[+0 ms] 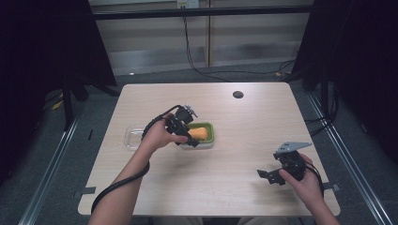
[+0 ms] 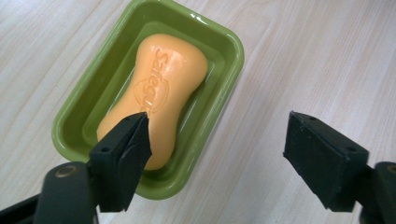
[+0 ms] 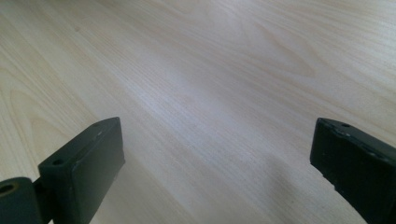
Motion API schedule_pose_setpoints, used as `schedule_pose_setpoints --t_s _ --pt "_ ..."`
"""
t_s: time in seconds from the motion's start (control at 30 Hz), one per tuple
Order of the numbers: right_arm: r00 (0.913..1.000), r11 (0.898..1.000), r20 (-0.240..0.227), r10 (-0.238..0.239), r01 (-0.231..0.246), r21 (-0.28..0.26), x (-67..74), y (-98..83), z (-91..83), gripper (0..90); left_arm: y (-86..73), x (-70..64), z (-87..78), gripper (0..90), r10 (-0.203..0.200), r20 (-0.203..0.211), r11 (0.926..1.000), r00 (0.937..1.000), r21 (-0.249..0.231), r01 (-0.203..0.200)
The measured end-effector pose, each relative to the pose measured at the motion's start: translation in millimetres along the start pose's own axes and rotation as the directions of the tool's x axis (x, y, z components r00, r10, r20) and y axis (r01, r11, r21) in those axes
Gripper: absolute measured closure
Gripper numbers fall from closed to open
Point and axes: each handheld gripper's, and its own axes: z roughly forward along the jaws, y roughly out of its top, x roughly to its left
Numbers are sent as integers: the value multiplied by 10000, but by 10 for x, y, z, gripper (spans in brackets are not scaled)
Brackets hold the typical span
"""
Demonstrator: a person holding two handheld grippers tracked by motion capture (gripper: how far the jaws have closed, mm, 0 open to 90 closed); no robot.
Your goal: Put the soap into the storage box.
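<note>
An orange bar of soap (image 2: 163,74) lies in a green rectangular dish (image 2: 88,105) on the wooden table. My left gripper (image 2: 217,128) hovers just over the dish with its jaws apart; one pad (image 2: 128,149) hangs above the near end of the soap, the other stands over bare table outside the dish. Nothing is pinched. From the high view the dish (image 1: 211,130) with the soap (image 1: 199,133) sits mid-table, the left gripper (image 1: 184,132) at its left end. My right gripper (image 1: 269,175) rests low over the table's front right, open and empty, with bare wood between its jaws (image 3: 217,149).
A clear plastic lid or tray (image 1: 133,137) lies left of the dish, partly behind the left hand. A small round black disc (image 1: 238,94) sits near the table's far edge. Cables trail from both grippers.
</note>
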Motion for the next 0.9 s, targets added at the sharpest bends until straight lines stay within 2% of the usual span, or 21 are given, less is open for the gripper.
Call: schedule_pose_setpoints --t_s 0.13,0.17,0.23,0.27,0.3,0.33,0.4,0.43,0.53,0.9 --pt "10000 10000 -51 -85 84 -46 -1 0 9 25 -35 -31 18 205 -183 5 9998 9998 -93 183" --pt "10000 9999 -18 -90 90 -55 0 2 9 25 -41 -29 18 198 -79 13 10000 10000 -29 79" --pt "10000 10000 -40 -86 86 -48 1 2 12 25 -60 -52 40 183 -293 25 9995 9996 -145 293" --pt "10000 10000 -36 -88 88 -44 2 2 12 25 -64 -53 39 179 -180 65 9998 9998 -19 181" --pt "9999 9999 -42 -112 112 -48 2 2 15 25 -74 -69 55 176 -266 109 9996 9996 -119 267" --pt "9999 9999 -26 -111 111 -29 3 2 14 24 -76 -75 57 173 -125 47 9999 9999 49 125" --pt "9999 9999 15 -102 102 -25 4 2 15 25 -90 -97 79 172 -152 30 9999 9999 4 151" --pt "9999 9999 -18 -107 107 -23 1 2 15 25 -96 -100 85 169 -18 14 10000 10000 62 18" --pt "9999 9999 -21 -116 116 -30 2 1 13 25 -114 -132 112 159 -70 -75 10000 9999 -12 70" --pt "9999 9999 38 -106 106 -25 4 3 7 25 -172 -230 180 120 -71 70 9998 10000 -175 72"
